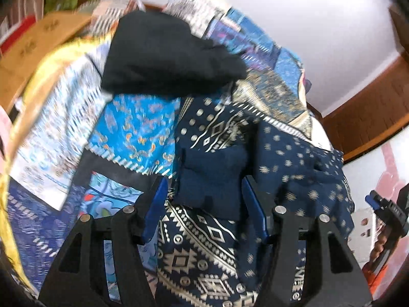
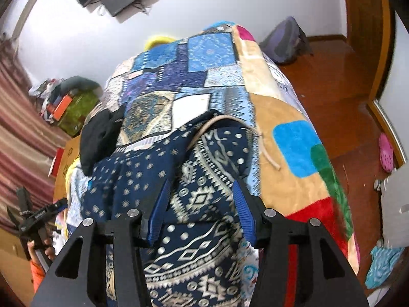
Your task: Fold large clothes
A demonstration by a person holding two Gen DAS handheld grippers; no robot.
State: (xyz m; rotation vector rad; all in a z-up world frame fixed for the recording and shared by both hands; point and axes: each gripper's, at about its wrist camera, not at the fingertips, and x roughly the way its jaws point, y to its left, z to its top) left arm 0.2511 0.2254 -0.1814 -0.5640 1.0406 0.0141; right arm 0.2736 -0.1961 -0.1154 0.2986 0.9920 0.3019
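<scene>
A navy garment with white geometric print [image 1: 204, 243] lies crumpled on a patchwork bedspread [image 1: 138, 128]. It also shows in the right wrist view [image 2: 204, 204], with a beige drawstring [image 2: 265, 151] at its far edge. My left gripper [image 1: 204, 204] is open, its blue pads either side of a plain navy fold [image 1: 212, 176]. My right gripper [image 2: 202, 209] is open over the printed cloth, jaws wide apart and empty. Each gripper shows at the edge of the other's view: the right one [image 1: 386, 212] and the left one [image 2: 38, 217].
A black folded garment [image 1: 163, 58] lies further back on the bed; it also shows in the right wrist view [image 2: 99, 135]. A colourful fleece blanket [image 2: 301, 148] covers the bed's right side. Wooden floor [image 2: 340, 107], a grey bag [image 2: 286, 41] and a pink clog [image 2: 386, 151] lie to the right.
</scene>
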